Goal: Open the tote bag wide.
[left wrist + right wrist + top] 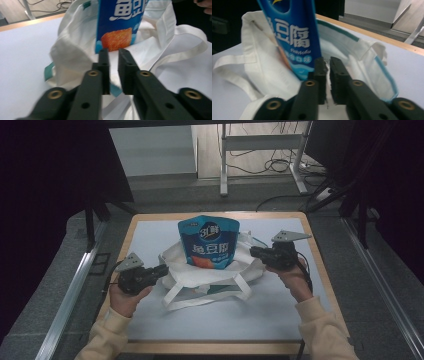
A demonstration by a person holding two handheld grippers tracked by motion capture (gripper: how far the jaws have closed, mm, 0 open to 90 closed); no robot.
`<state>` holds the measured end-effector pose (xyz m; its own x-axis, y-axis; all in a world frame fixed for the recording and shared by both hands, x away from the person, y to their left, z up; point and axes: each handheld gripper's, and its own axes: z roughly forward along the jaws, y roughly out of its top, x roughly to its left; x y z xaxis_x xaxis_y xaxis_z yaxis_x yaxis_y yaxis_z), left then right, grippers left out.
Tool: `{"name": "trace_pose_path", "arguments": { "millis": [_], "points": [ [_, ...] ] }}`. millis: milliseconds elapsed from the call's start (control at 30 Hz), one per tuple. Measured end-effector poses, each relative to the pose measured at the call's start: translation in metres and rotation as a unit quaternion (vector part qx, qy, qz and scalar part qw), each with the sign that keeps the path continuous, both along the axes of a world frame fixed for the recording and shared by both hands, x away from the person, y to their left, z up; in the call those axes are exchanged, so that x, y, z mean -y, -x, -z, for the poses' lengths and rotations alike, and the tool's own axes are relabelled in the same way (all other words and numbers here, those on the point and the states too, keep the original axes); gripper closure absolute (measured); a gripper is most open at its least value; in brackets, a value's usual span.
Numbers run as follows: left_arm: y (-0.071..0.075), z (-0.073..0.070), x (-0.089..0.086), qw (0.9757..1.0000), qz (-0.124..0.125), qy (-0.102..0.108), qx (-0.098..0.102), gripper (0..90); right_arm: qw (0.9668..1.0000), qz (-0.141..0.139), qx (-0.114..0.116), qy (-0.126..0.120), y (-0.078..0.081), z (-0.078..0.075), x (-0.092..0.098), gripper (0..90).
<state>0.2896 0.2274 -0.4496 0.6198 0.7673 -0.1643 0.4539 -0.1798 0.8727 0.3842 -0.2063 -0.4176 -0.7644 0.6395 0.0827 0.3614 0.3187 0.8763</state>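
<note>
Lab-like room: dark curtains (45,180), floor cables (272,167), metal desk frame (260,142)

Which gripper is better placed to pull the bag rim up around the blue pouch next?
Probably the left gripper: it sits right at the white bag rim, below the blue pouch. The right gripper is close too, but higher beside the pouch.

Both hand-held grippers (161,270) (255,252) level, jaws slightly parted.

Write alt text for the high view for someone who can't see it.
A blue snack pouch stands upright in a white tote bag on a table. A person's left hand-held gripper and right hand-held gripper sit at the bag's two sides.
</note>
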Motion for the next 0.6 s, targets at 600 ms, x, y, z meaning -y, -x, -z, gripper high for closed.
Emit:
{"name": "trace_pose_path", "arguments": {
  "millis": [600],
  "points": [
    [0.032, 0.023, -0.020, 0.9998, -0.015, -0.013, -0.002, 33.3, 0.9998, 0.005, -0.003, -0.018, 0.062, 0.023, 0.034, 44.6]
  ]
}}
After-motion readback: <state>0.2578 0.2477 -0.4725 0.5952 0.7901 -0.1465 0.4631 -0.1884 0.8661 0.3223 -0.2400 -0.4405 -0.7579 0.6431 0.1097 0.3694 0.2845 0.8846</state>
